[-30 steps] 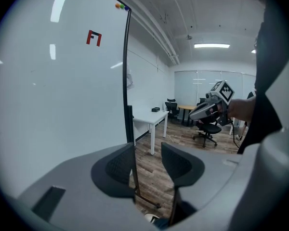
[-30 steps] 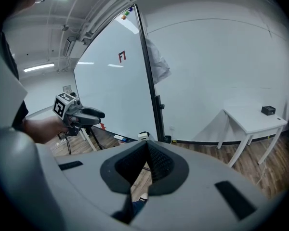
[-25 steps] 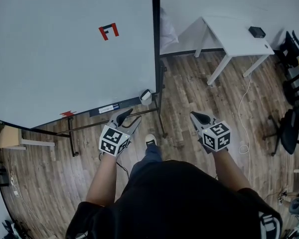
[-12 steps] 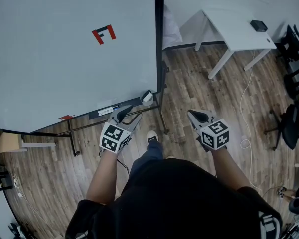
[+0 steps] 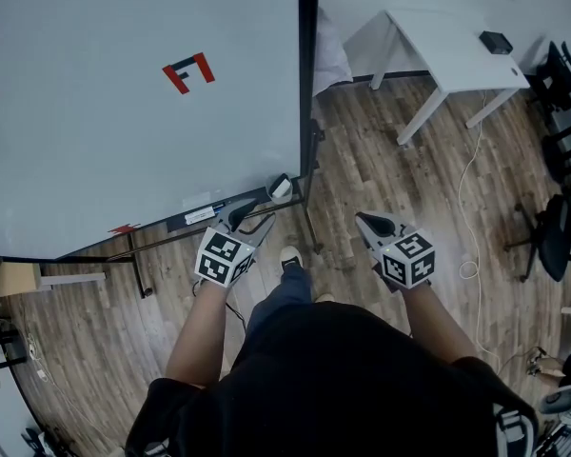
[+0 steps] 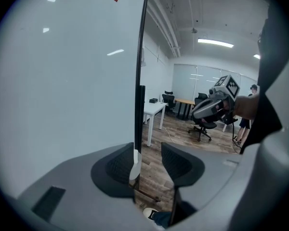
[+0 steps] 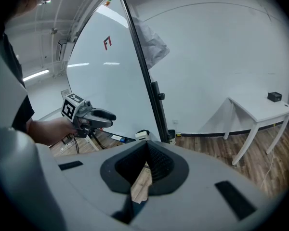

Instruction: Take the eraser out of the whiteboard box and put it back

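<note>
Before the whiteboard [image 5: 124,141], left gripper [image 5: 254,218] gapes (right gripper [image 5: 366,223] closed).

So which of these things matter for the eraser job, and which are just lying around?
For the job: whiteboard, whiteboard box, left gripper, right gripper.
Just lying about: white table, black device on it, office chair, floor cable.

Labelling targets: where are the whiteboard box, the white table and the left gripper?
whiteboard box [image 5: 280,187], head view, its middle.
white table [image 5: 452,50], head view, bare tabletop.
left gripper [image 5: 255,215], head view, between its fingertips.
</note>
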Demonstrator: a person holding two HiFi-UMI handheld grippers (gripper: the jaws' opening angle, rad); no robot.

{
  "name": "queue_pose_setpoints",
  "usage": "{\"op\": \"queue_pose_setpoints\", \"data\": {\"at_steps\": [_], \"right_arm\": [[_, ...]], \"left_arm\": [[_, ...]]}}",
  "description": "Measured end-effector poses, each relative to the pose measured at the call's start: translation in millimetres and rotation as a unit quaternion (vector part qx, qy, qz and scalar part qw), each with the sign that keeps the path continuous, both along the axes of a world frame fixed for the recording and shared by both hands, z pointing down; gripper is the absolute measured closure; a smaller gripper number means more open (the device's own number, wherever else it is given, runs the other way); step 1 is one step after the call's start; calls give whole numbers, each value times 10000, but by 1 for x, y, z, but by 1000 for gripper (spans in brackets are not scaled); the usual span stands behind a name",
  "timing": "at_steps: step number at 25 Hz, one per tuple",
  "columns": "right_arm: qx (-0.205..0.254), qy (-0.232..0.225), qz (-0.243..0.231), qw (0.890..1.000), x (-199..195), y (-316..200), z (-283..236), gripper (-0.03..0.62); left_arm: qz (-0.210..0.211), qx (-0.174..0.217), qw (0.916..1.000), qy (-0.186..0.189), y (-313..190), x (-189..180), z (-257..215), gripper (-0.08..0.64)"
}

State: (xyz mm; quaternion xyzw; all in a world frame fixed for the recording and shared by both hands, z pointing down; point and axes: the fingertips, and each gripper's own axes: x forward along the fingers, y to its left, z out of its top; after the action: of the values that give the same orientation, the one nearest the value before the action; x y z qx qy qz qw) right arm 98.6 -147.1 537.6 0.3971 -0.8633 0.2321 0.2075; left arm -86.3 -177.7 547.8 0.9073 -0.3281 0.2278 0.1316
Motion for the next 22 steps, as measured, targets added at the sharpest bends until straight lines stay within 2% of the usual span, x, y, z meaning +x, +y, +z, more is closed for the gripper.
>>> {"op": "queue_pose_setpoints", "data": {"at_steps": [22], "right_arm": [[-350,66,204,9992,26,-27,34,597]], "left_arm": [[231,-379,9985,-323,-53,31,61,373]]}}
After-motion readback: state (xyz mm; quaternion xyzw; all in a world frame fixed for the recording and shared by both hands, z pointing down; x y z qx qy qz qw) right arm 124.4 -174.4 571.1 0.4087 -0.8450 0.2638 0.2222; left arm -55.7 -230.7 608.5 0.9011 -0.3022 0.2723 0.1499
